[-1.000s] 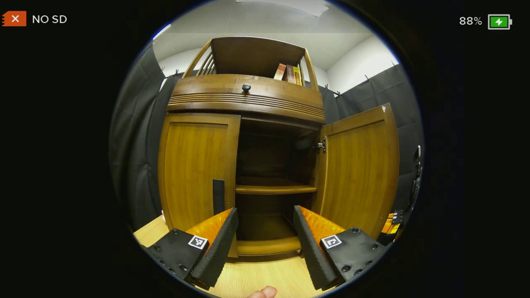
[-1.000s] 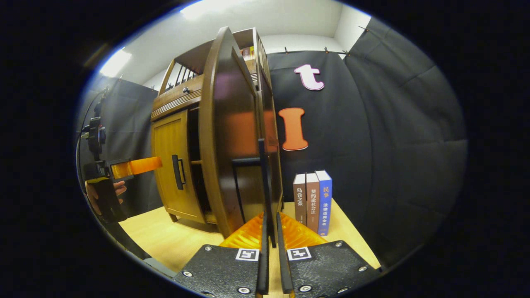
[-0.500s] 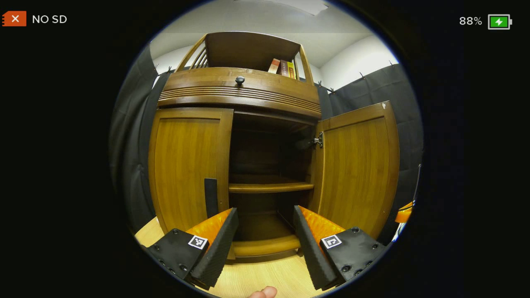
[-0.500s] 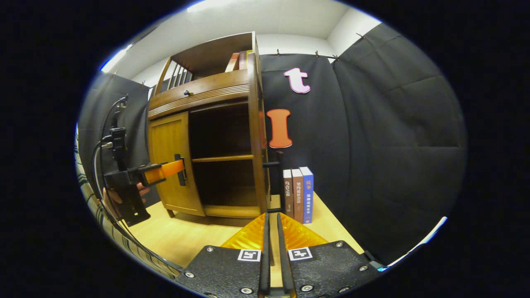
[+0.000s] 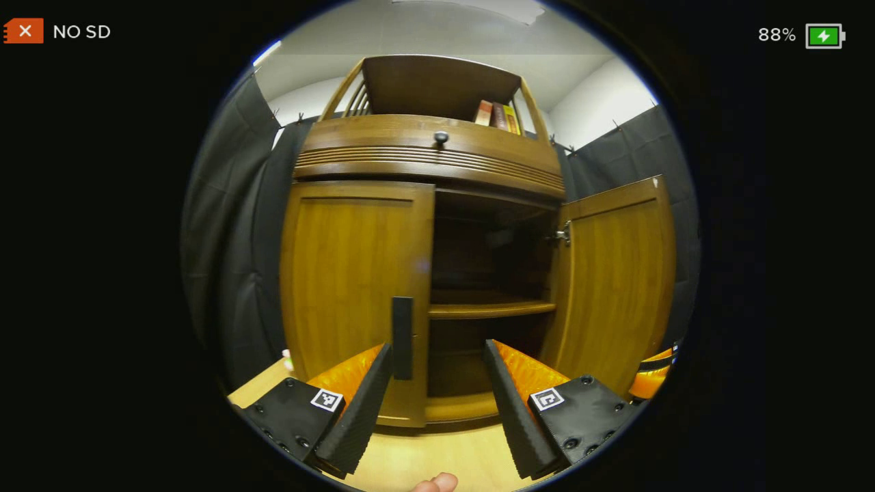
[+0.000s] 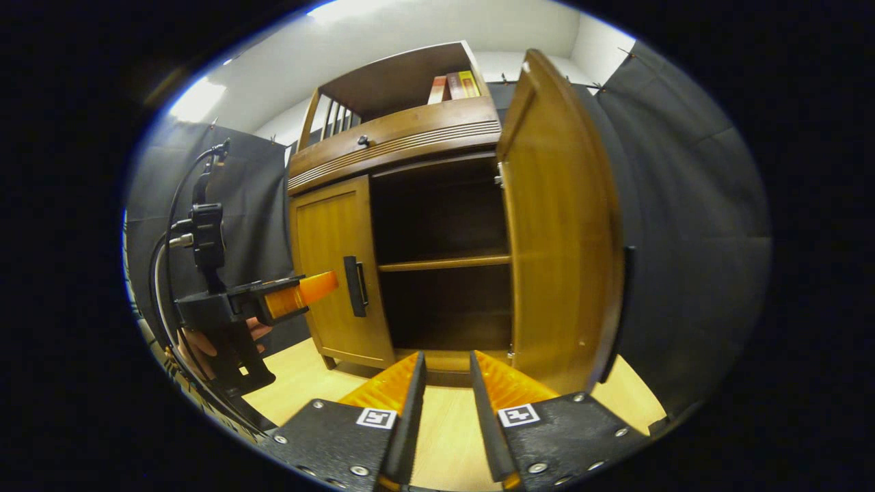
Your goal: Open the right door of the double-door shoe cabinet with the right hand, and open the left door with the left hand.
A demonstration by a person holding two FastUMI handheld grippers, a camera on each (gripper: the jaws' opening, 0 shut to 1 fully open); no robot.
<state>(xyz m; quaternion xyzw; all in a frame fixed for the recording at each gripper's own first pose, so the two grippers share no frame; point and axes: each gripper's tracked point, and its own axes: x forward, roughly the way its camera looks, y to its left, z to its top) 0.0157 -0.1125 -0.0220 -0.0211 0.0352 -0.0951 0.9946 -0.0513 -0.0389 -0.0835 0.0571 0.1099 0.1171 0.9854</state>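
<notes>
Right door (image 6: pixel 557 225) stands open; left door (image 5: pixel 352 287) is closed. Left gripper (image 5: pixel 437 383) gapes wide, empty, near its handle (image 5: pixel 402 337). Right gripper (image 6: pixel 446 383) is slightly parted, empty.

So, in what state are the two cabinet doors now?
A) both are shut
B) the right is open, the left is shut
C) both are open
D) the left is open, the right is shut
B: the right door is swung wide, baring the shelf, and the left door lies flush.
</notes>
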